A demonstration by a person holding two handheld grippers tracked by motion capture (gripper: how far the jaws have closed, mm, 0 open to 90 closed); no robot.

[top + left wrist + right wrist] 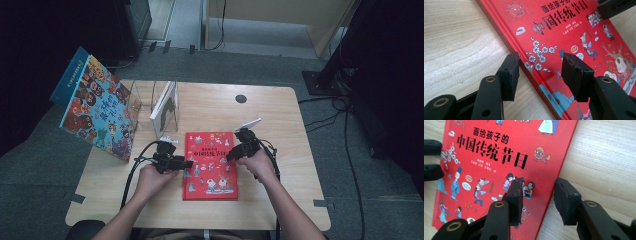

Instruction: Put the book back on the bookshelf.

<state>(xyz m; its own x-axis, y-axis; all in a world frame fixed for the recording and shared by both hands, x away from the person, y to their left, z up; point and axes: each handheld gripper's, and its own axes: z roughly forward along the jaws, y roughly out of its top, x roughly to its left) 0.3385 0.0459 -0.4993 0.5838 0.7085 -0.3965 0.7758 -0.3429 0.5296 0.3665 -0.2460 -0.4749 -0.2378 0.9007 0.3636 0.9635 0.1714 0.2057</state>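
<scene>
A: Where is the red book (210, 165) placed?

B: It is laid flat on the wooden table (280, 150), near the front edge at the middle. Its left edge is straddled by the left gripper (540, 67), its right edge by the right gripper (537, 195).

A: Is anything being gripped?

B: No. Both pairs of jaws are spread, one jaw over the cover and one over the bare wood, with nothing pinched.

A: What might go wrong from here?

B: If only the cover is caught, the book could be opened rather than lifted. If the jaws are closed unevenly, the book could be skewed or pushed across the table. The upright white book (165, 107) in the clear stand (145, 100) at the far left could be knocked if a raised book is swung wide.
</scene>
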